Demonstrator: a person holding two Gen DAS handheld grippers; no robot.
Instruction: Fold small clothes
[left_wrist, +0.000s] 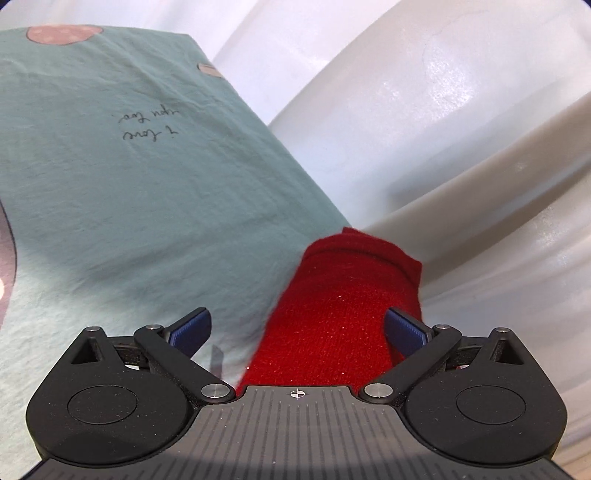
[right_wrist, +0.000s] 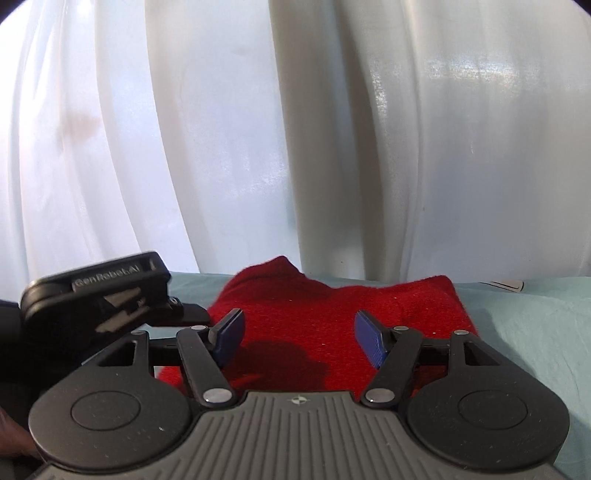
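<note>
A red knitted garment (right_wrist: 332, 325) lies folded on a pale green sheet (left_wrist: 129, 192) that covers the work surface, close to the sheet's far edge, where white curtains (right_wrist: 221, 129) hang behind it. In the right wrist view the garment stretches across the middle of the picture, with one raised corner at its back left and a flatter folded edge at its back right. The right gripper (right_wrist: 299, 338) hovers just over the near part of the garment with its blue pads (right_wrist: 371, 341) spread apart and nothing pinched between them; the red cloth shows in the gap below, with a shadow on it. The left gripper (left_wrist: 297, 330) has its jaws at their widest, its blue pads (left_wrist: 192, 330) well apart and pressing on nothing; the red garment fills the right half of the gap and one pad sits over its edge. From the right wrist view the left gripper (right_wrist: 184, 314) appears at the garment's left edge. The green sheet bears handwritten black lettering (left_wrist: 149, 127) and a pinkish round patch (left_wrist: 62, 34) near its far end.
</note>
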